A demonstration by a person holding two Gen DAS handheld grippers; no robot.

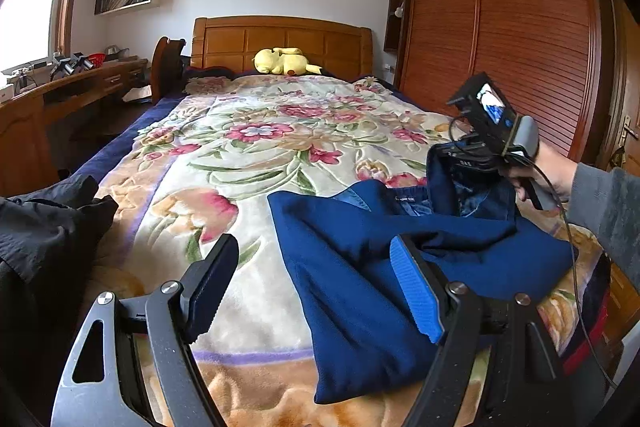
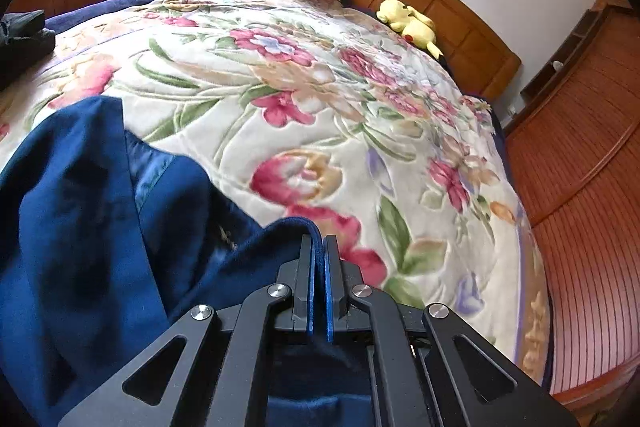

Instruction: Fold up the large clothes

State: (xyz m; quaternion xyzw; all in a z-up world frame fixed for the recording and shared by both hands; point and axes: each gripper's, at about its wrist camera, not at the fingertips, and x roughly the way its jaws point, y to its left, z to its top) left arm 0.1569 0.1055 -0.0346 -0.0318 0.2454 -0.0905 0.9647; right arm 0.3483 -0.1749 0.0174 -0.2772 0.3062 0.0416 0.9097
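A large navy blue garment (image 1: 360,267) lies bunched on the floral blanket (image 1: 260,147) at the near right of the bed. My left gripper (image 1: 312,263) is open and empty, its right finger over the garment's edge. My right gripper (image 2: 319,247) is shut on a fold of the garment (image 2: 100,207) and holds it lifted above the bed. In the left wrist view the right gripper (image 1: 468,163) shows at the garment's far right end, with the hand behind it.
A black garment (image 1: 44,239) lies at the bed's left edge. A yellow plush toy (image 1: 280,61) sits by the wooden headboard (image 1: 280,41). A desk (image 1: 60,87) and chair stand on the left, a wardrobe (image 1: 500,27) on the right.
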